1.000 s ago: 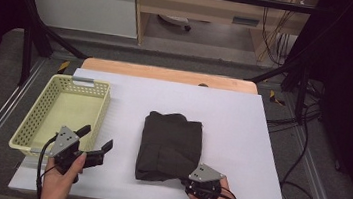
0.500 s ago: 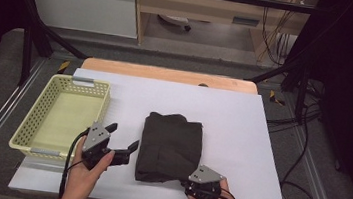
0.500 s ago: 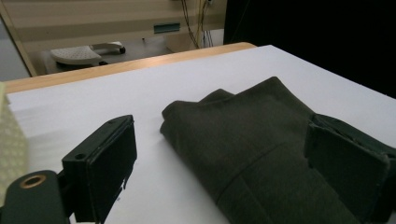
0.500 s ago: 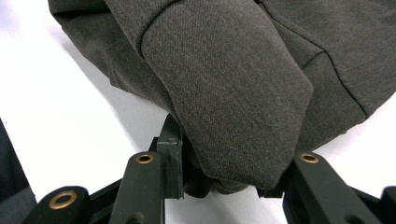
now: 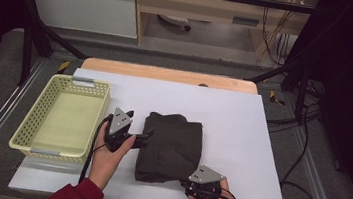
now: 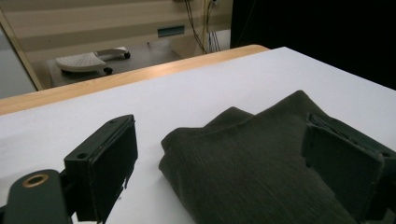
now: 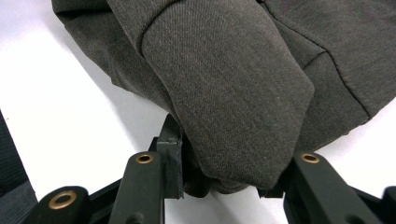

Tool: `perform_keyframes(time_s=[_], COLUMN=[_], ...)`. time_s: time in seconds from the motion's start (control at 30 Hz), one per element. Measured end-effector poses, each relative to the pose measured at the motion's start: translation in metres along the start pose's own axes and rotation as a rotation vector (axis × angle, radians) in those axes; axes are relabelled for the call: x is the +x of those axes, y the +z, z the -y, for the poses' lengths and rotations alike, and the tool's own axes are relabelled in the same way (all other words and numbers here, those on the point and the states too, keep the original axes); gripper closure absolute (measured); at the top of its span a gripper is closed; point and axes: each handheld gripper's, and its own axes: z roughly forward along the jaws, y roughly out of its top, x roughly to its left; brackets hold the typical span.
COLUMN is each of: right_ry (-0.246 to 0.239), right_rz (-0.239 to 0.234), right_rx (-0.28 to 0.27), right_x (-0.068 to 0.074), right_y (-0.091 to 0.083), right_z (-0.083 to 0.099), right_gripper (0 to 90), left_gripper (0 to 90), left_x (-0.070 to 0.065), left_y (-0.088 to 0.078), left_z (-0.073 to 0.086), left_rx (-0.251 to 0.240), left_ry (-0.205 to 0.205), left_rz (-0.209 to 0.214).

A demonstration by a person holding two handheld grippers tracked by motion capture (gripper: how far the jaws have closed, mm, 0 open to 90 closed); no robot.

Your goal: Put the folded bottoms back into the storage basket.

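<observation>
I see the folded dark trousers (image 5: 171,148) lying mid-table, long axis running away from me. My right gripper (image 5: 203,184) clenches their near right corner; my left gripper (image 5: 133,131), jaws released, straddles their left edge, basket (image 5: 35,131) opposite.

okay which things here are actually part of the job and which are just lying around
Part of the job:
- folded dark garment
- left tool, open, at the garment's left edge
- right tool, closed on the garment's near corner

Just lying about:
- yellow basket, left side of the table
- cables on the floor at right
</observation>
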Motion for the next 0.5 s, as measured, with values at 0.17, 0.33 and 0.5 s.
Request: perform_keyframes(time_s=[0.17,0.33,0.5], right_ry=[-0.007,-0.014,-0.017], right_rz=[0.000,-0.004,-0.001], right_rx=[0.001,0.002,0.005], right_x=[0.000,0.000,0.002], right_y=[-0.001,-0.003,-0.006], right_z=[-0.001,0.000,0.001], right_gripper=[61.7,61.8,61.8], left_gripper=[10.5,10.5,10.5], left_x=[0.005,0.014,0.016], left_y=[0.023,0.043,0.057], left_z=[0.002,0.006,0.007], left_rx=[0.051,0.073,0.122], left_ry=[0.008,-0.039,-0.034], left_rz=[-0.002,-0.019,-0.033])
